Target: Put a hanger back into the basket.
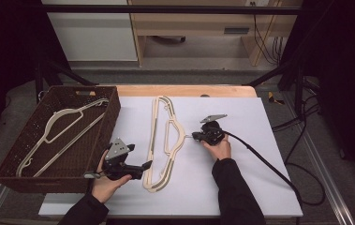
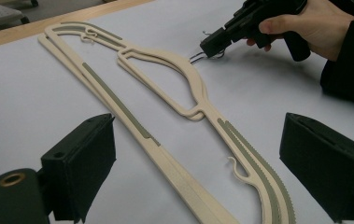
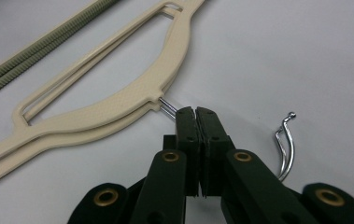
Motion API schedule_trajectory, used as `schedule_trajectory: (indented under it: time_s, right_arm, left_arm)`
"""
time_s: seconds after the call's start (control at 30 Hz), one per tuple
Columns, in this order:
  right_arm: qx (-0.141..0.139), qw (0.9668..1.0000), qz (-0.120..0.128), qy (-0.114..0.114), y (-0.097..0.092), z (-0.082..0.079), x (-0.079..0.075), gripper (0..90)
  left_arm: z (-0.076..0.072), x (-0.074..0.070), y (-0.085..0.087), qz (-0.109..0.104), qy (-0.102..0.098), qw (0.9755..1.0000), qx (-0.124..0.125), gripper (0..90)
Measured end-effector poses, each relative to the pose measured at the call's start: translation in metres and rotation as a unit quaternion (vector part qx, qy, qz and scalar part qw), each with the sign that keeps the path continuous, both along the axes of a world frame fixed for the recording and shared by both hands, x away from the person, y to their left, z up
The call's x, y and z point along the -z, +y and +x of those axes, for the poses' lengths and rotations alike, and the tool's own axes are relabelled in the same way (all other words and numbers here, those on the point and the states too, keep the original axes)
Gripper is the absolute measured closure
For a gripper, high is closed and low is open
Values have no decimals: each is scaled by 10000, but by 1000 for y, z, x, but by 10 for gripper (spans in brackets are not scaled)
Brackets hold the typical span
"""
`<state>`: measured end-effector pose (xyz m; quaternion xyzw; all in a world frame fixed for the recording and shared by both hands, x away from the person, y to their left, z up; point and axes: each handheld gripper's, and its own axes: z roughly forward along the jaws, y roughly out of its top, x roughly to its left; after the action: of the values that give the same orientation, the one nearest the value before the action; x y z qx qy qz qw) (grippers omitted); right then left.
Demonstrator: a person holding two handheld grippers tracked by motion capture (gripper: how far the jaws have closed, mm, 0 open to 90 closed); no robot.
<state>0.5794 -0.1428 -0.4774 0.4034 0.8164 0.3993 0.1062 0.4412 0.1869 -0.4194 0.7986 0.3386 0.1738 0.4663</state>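
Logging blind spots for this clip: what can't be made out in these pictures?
- Hook stems: right gripper view, hidden between the shut right gripper pads.
- How many hangers are stacked on the table: high view, too small; left gripper view, lower ends cut off by the bottom edge.
- Basket hanger: high view, its hook is lost in the dark weave.
- Left gripper body: left gripper view, cut off below.

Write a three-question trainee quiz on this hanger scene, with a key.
1. True or false: the right gripper is shut on the metal hook of the stacked cream hangers.
2. Where does the single hanger off the mat lie? A) in the woven basket B) on the floor C) on the shelf
3. Fill in: the jaws of the left gripper stand ____.

Key: 1 true; 2 A; 3 open, with the hangers' arms lying between them, untouched.
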Motion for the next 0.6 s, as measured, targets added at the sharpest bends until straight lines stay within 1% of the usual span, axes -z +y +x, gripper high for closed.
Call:
schedule_trajectory:
  time_s: [0.03, 0.1, 0.2, 0.3, 0.33, 0.37, 0.4, 0.43, 0.47, 0.53, 0.57, 0.6]
  right_arm:
    - [-59, 10000, -19, -12, -1, 0, 0, 889]
    - [-21, 10000, -1, 17, 1, 0, -2, 890]
    - [-79, 9999, -52, -43, 2, -1, -4, 890]
    - [-35, 10000, -36, -27, 3, -2, -7, 890]
    - [-84, 9999, -63, -52, 2, -2, -8, 891]
    - [-41, 10000, -48, -46, 3, -3, -9, 891]
    - [-120, 9998, -74, -101, 2, -3, -10, 891]
    - [9, 10000, -33, -37, 4, -5, -13, 891]
    - [-67, 9999, -66, -106, 3, -5, -14, 891]
    - [-95, 9998, -34, -146, 3, -6, -17, 891]
    - [-52, 9999, -24, -133, 4, -7, -18, 891]
    - [-92, 9998, -57, -148, 3, -7, -19, 891]
  left_arm:
    - [0, 1, -1, 7, 10, 10000, 9, 105]
    - [2, 2, -4, 21, 23, 10000, 24, 108]
    - [9, 3, -12, 138, 56, 9999, 21, 114]
    - [19, 3, -24, 271, 115, 9996, 6, 115]
    - [21, 2, -28, 294, 112, 9995, 14, 115]
    - [23, 2, -32, 300, 106, 9995, 18, 115]
    - [25, 1, -37, 324, 107, 9994, 27, 116]
    - [28, 0, -42, 371, 98, 9993, 45, 116]
    - [30, -1, -47, 393, 80, 9992, 50, 117]
    - [35, -2, -56, 377, 106, 9992, 80, 122]
    - [37, -1, -60, 380, 120, 9992, 78, 123]
    - [41, -1, -64, 396, 136, 9991, 79, 124]
